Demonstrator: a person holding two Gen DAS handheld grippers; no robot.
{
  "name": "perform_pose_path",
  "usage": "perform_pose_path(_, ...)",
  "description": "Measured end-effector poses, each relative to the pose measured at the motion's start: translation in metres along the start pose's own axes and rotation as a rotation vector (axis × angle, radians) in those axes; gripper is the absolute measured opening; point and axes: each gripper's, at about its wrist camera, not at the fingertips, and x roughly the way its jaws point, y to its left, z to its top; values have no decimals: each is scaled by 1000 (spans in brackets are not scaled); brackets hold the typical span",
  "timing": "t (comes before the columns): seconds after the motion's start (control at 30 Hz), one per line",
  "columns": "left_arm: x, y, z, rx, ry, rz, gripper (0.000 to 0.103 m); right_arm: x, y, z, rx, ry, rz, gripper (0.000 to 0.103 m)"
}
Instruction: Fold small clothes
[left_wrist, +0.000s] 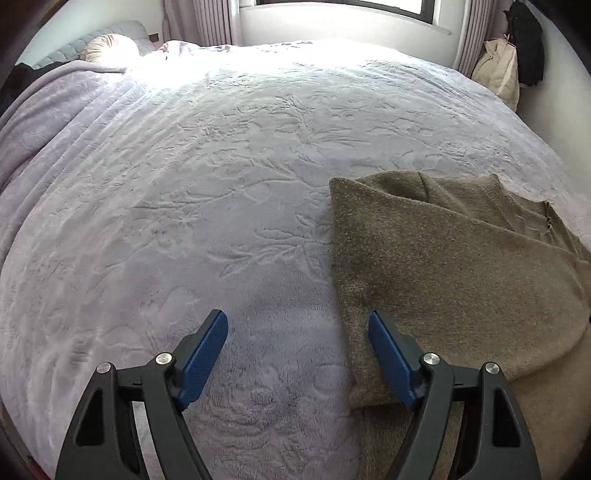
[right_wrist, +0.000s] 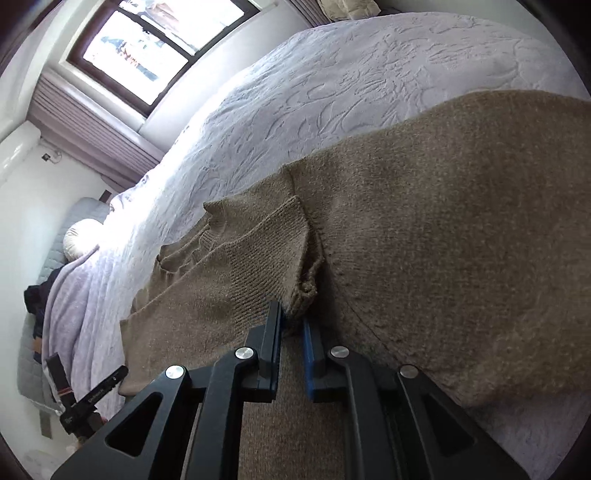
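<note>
Bedroom scene, lilac embossed bedspread (left_wrist: 229, 192) carrying the work. Right hand-held gripper (right_wrist: 293, 317) is pinched narrow on the sweater's ribbed cuff (right_wrist: 304, 291), likely to carry the sleeve across as a fold. Left hand-held gripper (left_wrist: 297, 325) hangs wide and holds nothing, just beside the brown sweater (left_wrist: 443, 266) lying partly folded near the bed's front edge. No containers visible.

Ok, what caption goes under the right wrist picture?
Right gripper pinching the brown sweater's sleeve cuff on the lavender bedspread.
</note>
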Motion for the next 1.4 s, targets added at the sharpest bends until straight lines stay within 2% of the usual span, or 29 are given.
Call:
perform_pose_path(0.17, -26, -13, -10, 44, -29, -12, 80, -23, -7, -15, 33, 14, 31, 16)
perform_pose_path(0.53, -86, -97, -61, 187, -29, -123, 80, -68, -17, -59, 60, 45, 107, 29)
perform_pose_path(0.73, -110, -145, -101, 251, -22, -187, 80, -95, -25, -87, 45, 34, 111, 45)
perform_pose_path(1.03, -122, -188, -147, 300, 25, -192, 80, -121, -39, -109, 35, 15, 162, 61)
perform_pose_path(1.07, -122, -191, -150, 303, 26, -195, 85, -123, -41, -111, 35, 14, 167, 63)
perform_pose_path(1.13, -122, -194, -155, 300, 32, -204, 103, -126, -44, -113, 35, 9, 179, 66)
perform_pose_path(1.27, -125, -202, -160, 303, 20, -211, 103, -135, -55, -115, 26, 2, 180, 78)
perform_pose_path(1.4, -118, -210, -164, 322, 42, -180, 103, -141, -63, -116, 27, -9, 211, 78)
